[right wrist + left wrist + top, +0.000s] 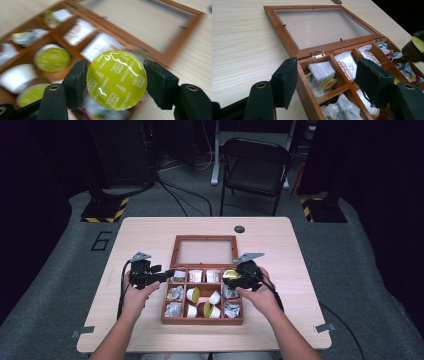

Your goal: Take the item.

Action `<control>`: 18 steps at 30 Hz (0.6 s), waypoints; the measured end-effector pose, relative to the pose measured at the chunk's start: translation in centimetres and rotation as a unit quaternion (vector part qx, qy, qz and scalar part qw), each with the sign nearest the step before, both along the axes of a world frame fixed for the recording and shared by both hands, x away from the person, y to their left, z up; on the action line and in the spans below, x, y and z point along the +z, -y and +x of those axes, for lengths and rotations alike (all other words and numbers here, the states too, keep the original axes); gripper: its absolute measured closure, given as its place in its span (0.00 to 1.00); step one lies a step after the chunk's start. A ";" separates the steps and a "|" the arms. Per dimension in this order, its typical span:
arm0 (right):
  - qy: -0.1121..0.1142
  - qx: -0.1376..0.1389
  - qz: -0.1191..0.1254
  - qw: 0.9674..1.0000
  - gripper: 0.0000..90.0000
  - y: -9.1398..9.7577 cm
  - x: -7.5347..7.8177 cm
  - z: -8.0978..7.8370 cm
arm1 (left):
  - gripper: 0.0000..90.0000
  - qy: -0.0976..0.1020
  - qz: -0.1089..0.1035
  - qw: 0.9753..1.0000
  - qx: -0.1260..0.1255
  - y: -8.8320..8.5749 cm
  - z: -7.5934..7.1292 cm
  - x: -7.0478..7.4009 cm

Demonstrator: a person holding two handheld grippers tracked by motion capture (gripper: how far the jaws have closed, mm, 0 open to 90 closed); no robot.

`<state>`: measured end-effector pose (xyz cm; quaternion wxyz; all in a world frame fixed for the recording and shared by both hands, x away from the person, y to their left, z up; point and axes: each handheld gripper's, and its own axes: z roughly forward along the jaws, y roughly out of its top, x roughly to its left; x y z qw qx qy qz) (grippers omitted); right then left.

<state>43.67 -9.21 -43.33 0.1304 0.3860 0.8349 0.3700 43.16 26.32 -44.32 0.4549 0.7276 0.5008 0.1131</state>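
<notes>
The right gripper [116, 82] was clamped on a coffee capsule [116, 80], its two black pads pressed against opposite sides of the round rim, so that the yellow-green foil lid with its cappuccino lettering faced the right gripper view. In the high view this gripper [234, 276] hung above the right rear corner of the wooden box [202, 321], the capsule [230, 273] lifted clear of the compartments and over the rear right one. Behind the capsule the box's interior was blurred, though more capsules [52, 59] could be made out lying in the middle compartments, some showing green lids and some their white bodies. The left gripper [327, 82] stood parted with nothing pinched between its pads; one jaw sat outside the box's left wall and the other above the compartments, straddling the rear left corner. Below it lay white tea bags [322, 73] in the rear left compartment, one with a yellow tag. The high view placed this gripper [167, 274] at the box's left edge. The glass-paned lid [205, 251] lay folded back flat on the pale bench [140, 230] behind the box. Foil-wrapped packets [174, 293] filled the outer compartments. A folding chair [255, 167] stood beyond the bench.
</notes>
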 end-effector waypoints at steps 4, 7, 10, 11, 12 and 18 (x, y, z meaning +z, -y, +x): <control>-0.006 -0.050 0.002 0.999 0.41 3.4 -0.3 0.8 | 0.38 -0.003 0.004 1.000 -0.007 0.6 0.4 -0.2; -0.013 -0.088 0.004 0.996 0.41 5.7 -0.9 1.2 | 0.38 -0.006 0.005 1.000 -0.012 1.0 0.7 -0.4; -0.019 -0.115 -0.002 0.993 0.41 7.6 -1.6 1.7 | 0.38 -0.004 0.005 1.000 -0.011 1.3 0.7 -0.5; -0.019 -0.126 -0.003 0.992 0.41 8.2 -1.8 1.9 | 0.38 -0.007 0.005 1.000 -0.014 1.2 0.8 -0.5; -0.019 -0.135 -0.005 0.991 0.41 8.7 -2.0 2.0 | 0.38 -0.006 0.004 1.000 -0.012 1.2 0.8 -0.5; -0.026 -0.188 -0.017 0.982 0.41 11.7 -2.9 2.6 | 0.38 -0.008 0.004 1.000 -0.008 0.9 0.8 -0.5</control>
